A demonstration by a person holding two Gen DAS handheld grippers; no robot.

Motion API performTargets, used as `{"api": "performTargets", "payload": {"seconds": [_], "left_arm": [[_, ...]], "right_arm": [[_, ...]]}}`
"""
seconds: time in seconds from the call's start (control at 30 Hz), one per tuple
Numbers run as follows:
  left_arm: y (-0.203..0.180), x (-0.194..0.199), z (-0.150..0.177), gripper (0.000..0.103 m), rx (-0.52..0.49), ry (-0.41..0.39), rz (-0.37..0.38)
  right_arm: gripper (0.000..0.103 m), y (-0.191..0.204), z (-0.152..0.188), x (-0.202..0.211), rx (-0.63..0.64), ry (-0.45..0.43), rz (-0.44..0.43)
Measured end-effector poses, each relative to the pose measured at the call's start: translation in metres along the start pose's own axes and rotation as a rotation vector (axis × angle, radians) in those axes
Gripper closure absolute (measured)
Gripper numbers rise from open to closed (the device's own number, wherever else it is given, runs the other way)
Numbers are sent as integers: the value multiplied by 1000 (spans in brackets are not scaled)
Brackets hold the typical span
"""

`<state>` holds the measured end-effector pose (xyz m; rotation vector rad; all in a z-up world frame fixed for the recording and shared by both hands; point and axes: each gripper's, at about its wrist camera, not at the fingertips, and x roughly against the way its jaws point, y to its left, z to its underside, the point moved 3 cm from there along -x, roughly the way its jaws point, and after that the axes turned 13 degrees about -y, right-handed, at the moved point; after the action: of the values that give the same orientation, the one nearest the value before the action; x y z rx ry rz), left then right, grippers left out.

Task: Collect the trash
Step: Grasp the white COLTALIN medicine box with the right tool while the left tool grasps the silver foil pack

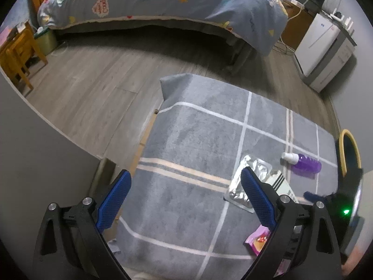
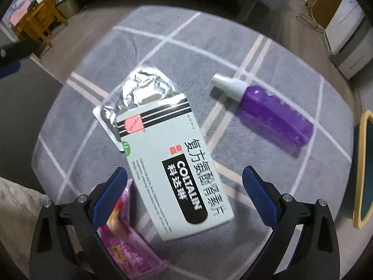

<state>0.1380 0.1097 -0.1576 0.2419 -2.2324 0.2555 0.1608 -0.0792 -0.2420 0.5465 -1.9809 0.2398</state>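
Rug: grey carpet (image 2: 144, 46) with pale grid lines carries all the trash; you work above it.
Box: white medicine box (image 2: 177, 170) lies flat dead centre in the right wrist view, its long axis running from 11 o'clock to 5 o'clock, its near end between your fingers.
Bottle: purple spray bottle (image 2: 275, 112) lies on its side at 2 o'clock, well apart from the box.
Foil: silver foil pack (image 2: 144, 88) is tucked under the box's far end, at 11 o'clock.
Wrapper: pink wrapper (image 2: 126, 238) lies at 7 o'clock, beside your left finger.
Right gripper (image 2: 185, 186): jaws spread wide, empty, directly over the box, so it is the nearer one.
Left gripper (image 1: 184, 193): jaws apart, empty, over bare rug; trash lies off at 3 o'clock.
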Motion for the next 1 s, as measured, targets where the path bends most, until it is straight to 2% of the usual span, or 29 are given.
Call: {"api": "performTargets", "payload": {"seconds": [0.07, 0.13, 0.27, 0.4, 0.53, 0.67, 0.77, 0.9, 1.0], "left_arm": [[2, -3, 0, 9, 15, 7, 2], [4, -6, 0, 9, 21, 20, 5], [4, -8, 1, 9, 27, 32, 17], [-5, -12, 3, 9, 1, 49, 26], [-29, -23, 11, 9, -79, 65, 40], [-60, -43, 29, 9, -206, 96, 67], [-76, -61, 43, 9, -232, 138, 97], [-92, -73, 50, 9, -231, 147, 144], [-105, -78, 57, 9, -297, 146, 155]], "right_arm": [[6, 2, -1, -9, 12, 10, 15], [26, 5, 0, -12, 28, 20, 21], [26, 3, 1, -1, 41, 30, 34], [26, -9, -10, 33, 30, 11, 63], [26, -37, -27, 78, -51, -47, 89], [26, -67, -29, 109, -134, -127, 120], [26, -86, -27, 115, -192, -134, 116], [26, -109, -32, 118, -230, -153, 148], [26, -127, -31, 120, -286, -154, 142]]}}
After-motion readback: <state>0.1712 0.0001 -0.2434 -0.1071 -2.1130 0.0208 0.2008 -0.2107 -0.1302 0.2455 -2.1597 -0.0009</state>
